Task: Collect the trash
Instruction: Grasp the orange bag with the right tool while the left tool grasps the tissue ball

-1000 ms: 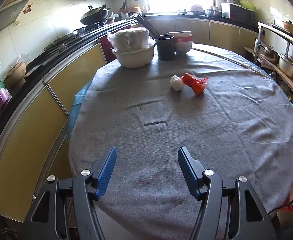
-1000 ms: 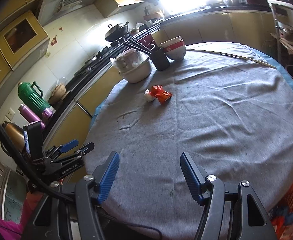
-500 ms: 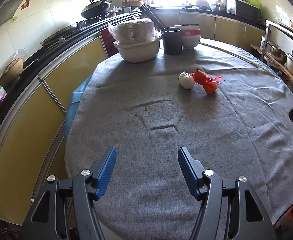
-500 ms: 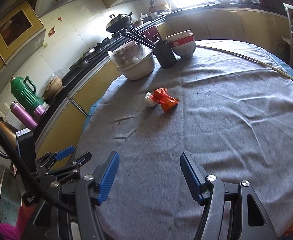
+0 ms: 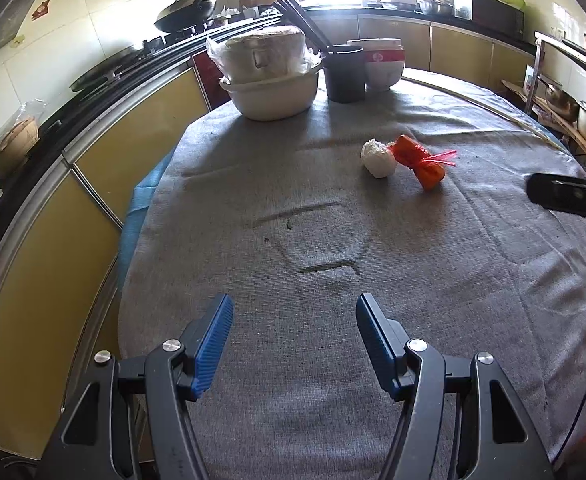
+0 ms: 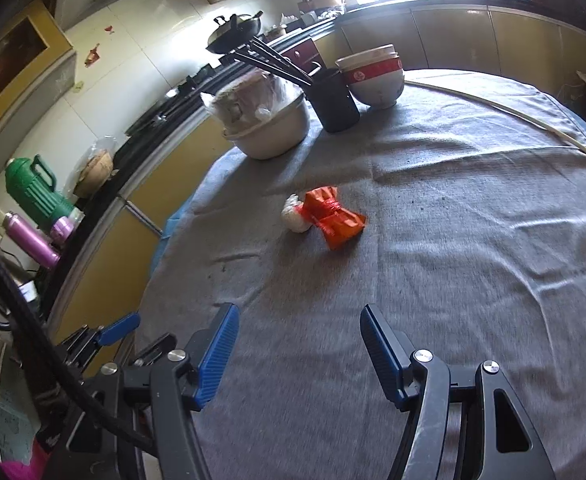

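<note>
Orange plastic, a small tied-off bag [image 6: 335, 220], lies on its side mid-frame in the right wrist view, on the grey cloth [image 6: 453, 280] that covers the round table. A white crumpled wad [image 6: 295, 218] touches it on the left. In the left wrist view both sit upper right of centre: bag [image 5: 419, 158], wad [image 5: 378, 158].

Handling, as a guess: both look light and soft, and should crush rather than resist. The film may be slippery. The bag pinches in where a red tie cinches it, so that waist is probably the best place to grip. The wad looks like paper or tissue; take it across the middle. With the two touching, closing on one may nudge the other.

Left gripper [image 5: 293, 332]: blue pads well apart, nothing between them, low centre of its own frame over bare cloth. Right gripper [image 6: 297, 336]: same, jaws apart and empty, the trash ahead of it, not yet reached.

Further out, at the table's far edge: a cream basin [image 6: 271, 128] holding something wrapped in clear plastic, a dark cup [image 6: 335, 108] with chopsticks, and stacked bowls [image 6: 375, 80] with a red band.

Hard to tell: what is in the bag, what the wrapped item is, and no bin is in view. The window glare wipes out the counter behind. A dark bar [image 5: 571, 196] at the right edge of the left view is cut off, probably the other tool.
</note>
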